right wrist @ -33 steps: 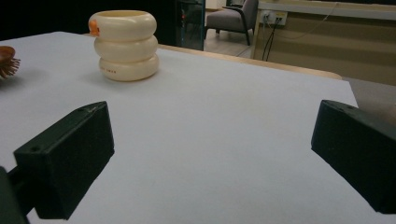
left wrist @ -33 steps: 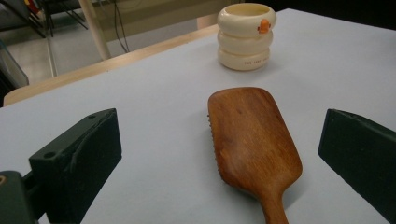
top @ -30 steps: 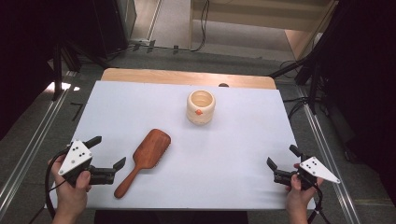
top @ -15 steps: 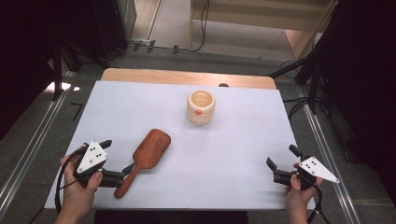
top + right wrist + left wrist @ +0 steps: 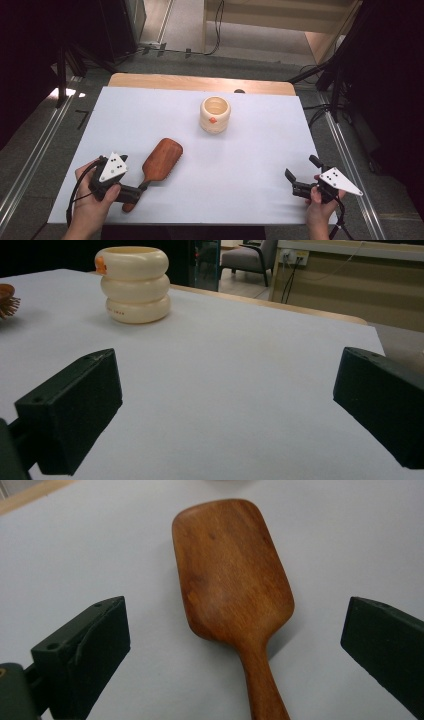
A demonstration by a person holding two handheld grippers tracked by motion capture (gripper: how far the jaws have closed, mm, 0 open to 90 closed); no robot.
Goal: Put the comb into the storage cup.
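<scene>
Hairbrush [image 5: 232,575] looks wooden, stiff, light, bristles down; best held at its narrow handle [image 5: 262,685]. Left gripper [image 5: 137,191] wide open astride handle, holding nothing.

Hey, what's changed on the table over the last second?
The left claw moved in toward the person's right and closer to the wooden hairbrush, so its open jaws now flank the brush's handle without gripping it. The hairbrush, the cream ringed cup and the right claw, open near the right edge of the table, stayed put.
</scene>
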